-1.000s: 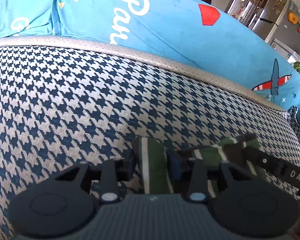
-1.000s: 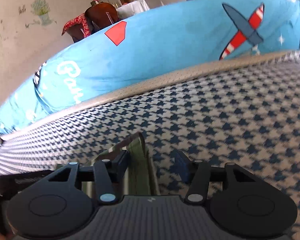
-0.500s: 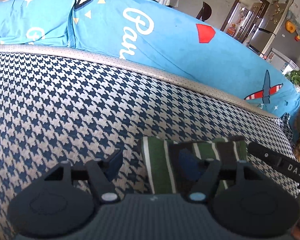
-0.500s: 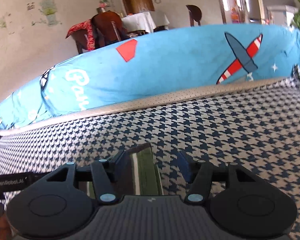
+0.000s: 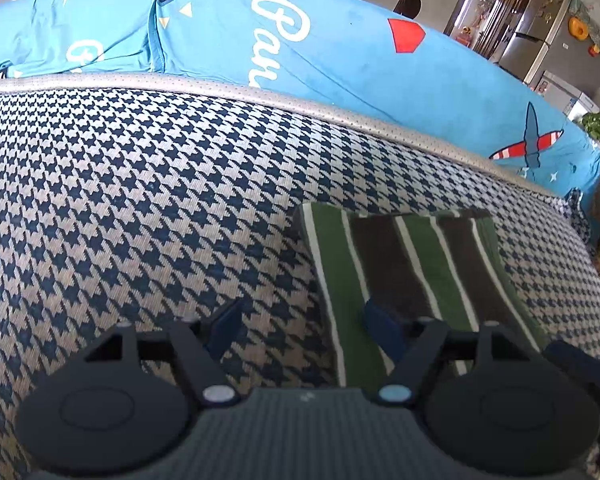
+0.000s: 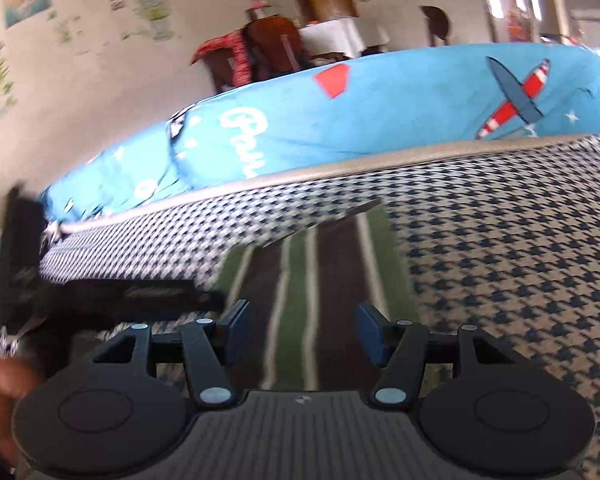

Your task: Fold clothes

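Striped garment (image 5: 412,264), folded flat near the houndstooth cushion's (image 5: 140,200) right edge; left gripper (image 5: 304,326) and right gripper (image 6: 298,330) both spread, empty; careless regrasp could undo the fold.

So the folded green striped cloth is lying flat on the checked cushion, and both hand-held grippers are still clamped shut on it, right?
Not quite. The striped cloth does lie flat on the checked cushion, but both the left hand-held gripper and the right hand-held gripper are open, holding nothing. Each wrist view shows its own fingers spread apart.
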The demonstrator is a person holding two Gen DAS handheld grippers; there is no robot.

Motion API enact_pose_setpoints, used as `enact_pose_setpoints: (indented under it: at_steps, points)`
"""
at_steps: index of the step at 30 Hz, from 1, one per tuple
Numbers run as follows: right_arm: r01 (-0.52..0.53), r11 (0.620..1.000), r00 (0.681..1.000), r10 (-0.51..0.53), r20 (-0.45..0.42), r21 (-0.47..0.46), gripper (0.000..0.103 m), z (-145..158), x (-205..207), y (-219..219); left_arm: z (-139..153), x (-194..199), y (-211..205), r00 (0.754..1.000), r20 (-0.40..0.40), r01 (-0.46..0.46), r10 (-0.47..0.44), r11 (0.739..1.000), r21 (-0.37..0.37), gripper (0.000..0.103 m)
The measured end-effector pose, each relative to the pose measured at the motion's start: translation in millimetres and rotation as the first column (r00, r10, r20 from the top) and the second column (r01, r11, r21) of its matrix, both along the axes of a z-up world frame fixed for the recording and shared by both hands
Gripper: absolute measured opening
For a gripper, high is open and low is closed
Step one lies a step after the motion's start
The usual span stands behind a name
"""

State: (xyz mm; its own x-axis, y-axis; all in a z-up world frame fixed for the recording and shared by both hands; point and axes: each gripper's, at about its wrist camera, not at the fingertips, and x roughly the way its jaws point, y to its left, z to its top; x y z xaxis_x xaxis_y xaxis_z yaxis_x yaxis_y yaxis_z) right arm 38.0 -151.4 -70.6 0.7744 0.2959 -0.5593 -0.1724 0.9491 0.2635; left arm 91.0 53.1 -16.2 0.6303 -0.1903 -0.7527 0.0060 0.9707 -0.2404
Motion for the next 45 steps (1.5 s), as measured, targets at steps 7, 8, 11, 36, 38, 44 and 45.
enact_pose_setpoints:
  at_steps: [7,8,11,36,38,44,45]
  points:
    - [-0.125,0.984,0.99,0.132,0.049,-0.13,0.058,-10,-16,46,-10,7,-2,1.0,-0.011,-0.011,0.011,1.0,0.029,0.074]
    - [-0.126,0.978,0.989,0.137,0.054,-0.168,0.058,-13,-17,53,-11,8,-2,1.0,-0.014,-0.015,0.016,0.999,0.031,0.074]
    - [-0.134,0.956,0.986,0.156,0.065,-0.262,0.057,-23,-18,71,-14,11,0,0.999,-0.023,-0.028,0.029,0.999,0.036,0.075]
    - [-0.143,0.947,0.99,0.141,-0.028,-0.289,0.057,-35,-20,67,-6,-4,-3,0.999,0.015,-0.048,0.046,0.991,0.126,0.092]
    - [-0.112,0.962,0.994,0.108,-0.029,-0.248,0.058,-32,-22,58,-2,-11,-3,0.998,0.027,-0.053,0.05,0.99,0.129,0.095]
    - [-0.025,0.985,0.999,0.021,-0.028,-0.169,0.059,-25,-26,34,3,-33,-3,0.998,0.035,-0.057,0.053,0.989,0.137,0.098]
    - [-0.012,0.986,1.0,0.007,-0.027,-0.165,0.059,-24,-26,31,4,-36,-4,0.998,0.036,-0.054,0.049,0.988,0.144,0.098]
